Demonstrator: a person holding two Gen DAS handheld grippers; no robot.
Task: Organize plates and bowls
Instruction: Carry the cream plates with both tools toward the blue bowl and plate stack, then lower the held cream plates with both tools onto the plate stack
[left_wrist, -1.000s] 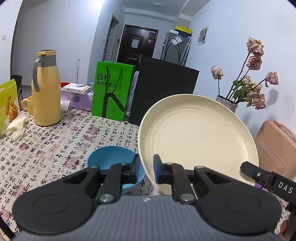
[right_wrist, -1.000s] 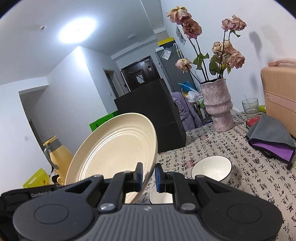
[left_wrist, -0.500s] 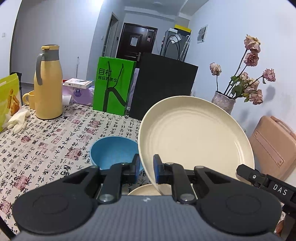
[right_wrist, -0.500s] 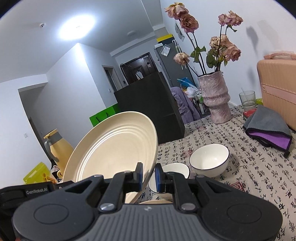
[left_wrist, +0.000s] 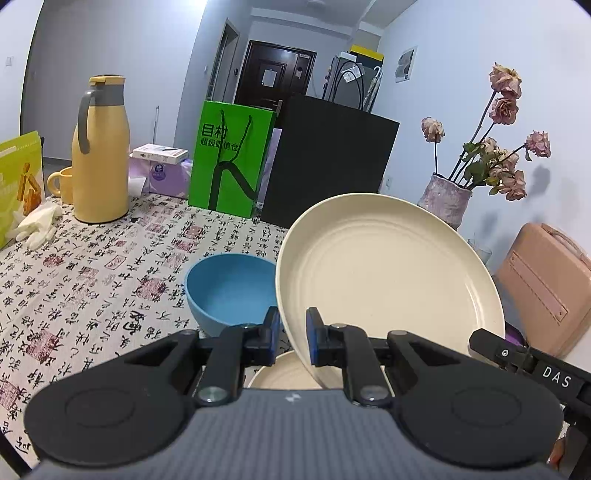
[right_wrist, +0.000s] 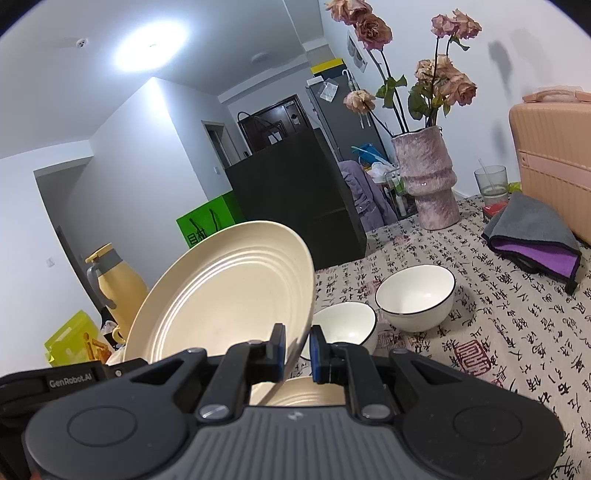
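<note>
Cream plate (left_wrist: 388, 273) held tilted above table, both grippers, left (left_wrist: 291, 338) & right (right_wrist: 297, 350), pinched nearly closed on its rim. Second cream plate (right_wrist: 295, 391) lies right below, so stacking looks underway. Blue bowl (left_wrist: 229, 288) left, two white bowls (right_wrist: 415, 295) right remain unsorted.

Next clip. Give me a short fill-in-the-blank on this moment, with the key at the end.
1. Both tongs, left and right, are shut on the rim of one cream ____.
2. In the left view, the bowl beside the held plate is ____ in colour.
3. In the right view, ____ white bowls with dark rims stand on the tablecloth.
4. The dried roses stand in a ____.

Missing words: plate; blue; two; vase
</note>
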